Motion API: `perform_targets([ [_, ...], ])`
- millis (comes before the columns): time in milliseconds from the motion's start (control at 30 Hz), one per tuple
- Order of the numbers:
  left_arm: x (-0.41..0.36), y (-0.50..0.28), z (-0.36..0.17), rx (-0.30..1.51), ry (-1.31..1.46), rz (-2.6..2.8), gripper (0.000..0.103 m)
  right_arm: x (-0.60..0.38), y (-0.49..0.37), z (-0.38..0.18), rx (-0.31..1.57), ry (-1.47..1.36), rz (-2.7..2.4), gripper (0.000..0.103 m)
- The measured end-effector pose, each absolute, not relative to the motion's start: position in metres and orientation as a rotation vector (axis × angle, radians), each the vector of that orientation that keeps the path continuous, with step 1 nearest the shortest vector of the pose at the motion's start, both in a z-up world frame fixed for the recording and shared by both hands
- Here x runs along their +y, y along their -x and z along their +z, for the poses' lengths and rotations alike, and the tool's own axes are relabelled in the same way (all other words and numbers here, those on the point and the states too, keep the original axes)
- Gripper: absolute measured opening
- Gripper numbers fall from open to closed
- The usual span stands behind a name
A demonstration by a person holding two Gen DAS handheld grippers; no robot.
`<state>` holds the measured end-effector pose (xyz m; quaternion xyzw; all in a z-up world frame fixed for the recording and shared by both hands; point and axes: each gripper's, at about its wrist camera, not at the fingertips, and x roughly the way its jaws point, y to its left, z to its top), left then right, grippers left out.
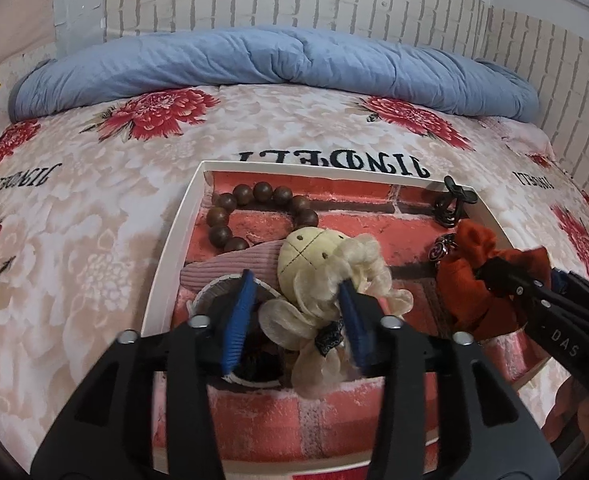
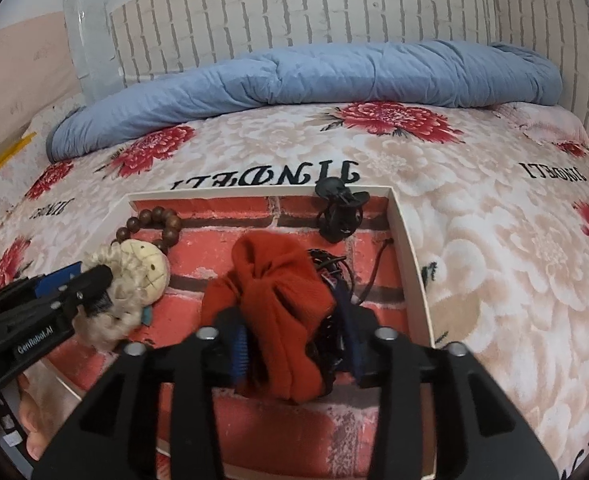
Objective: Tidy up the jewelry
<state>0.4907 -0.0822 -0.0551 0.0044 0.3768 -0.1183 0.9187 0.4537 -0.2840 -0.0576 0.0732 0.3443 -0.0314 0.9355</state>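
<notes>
Now both of your pieces lie inside the shallow tray on the bed: the cream doll ornament under your left gripper, the orange scrunchie under your right gripper. Both grippers look released, jaws parted loosely around each piece. Lift straight up so no fabric snags. Count one bead bracelet, one black claw clip, one doll, one scrunchie.

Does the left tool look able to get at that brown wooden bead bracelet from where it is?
Probably yes: the brown wooden bead bracelet lies uncovered just beyond the left tool, though the cream doll-faced hair accessory between its jaws overlaps the nearest beads.
</notes>
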Motion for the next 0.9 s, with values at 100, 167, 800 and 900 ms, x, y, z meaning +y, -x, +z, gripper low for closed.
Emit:
perform_targets([
  [100, -0.083, -0.482, -0.048, 0.755, -0.030, -0.227, 0.067, -0.283, -0.451, -0.054, 0.717, -0.154, -0.049, 0.056],
  [167, -0.082, -0.476, -0.043, 0.758, -0.031, -0.229, 0.068, -0.282, -0.447, -0.051, 0.720, -0.151, -0.050, 0.064],
  [800, -0.022, -0.376, -0.015, 0.677, -0.006, -0.162, 0.098, -0.270, -0.357, -0.021, 0.666, -0.083, -0.092, 0.090],
  [900, -0.019, -0.358, -0.017, 0.660, -0.003, -0.153, 0.098, -0.265, -0.336, -0.020, 0.643, -0.074, -0.100, 0.094],
])
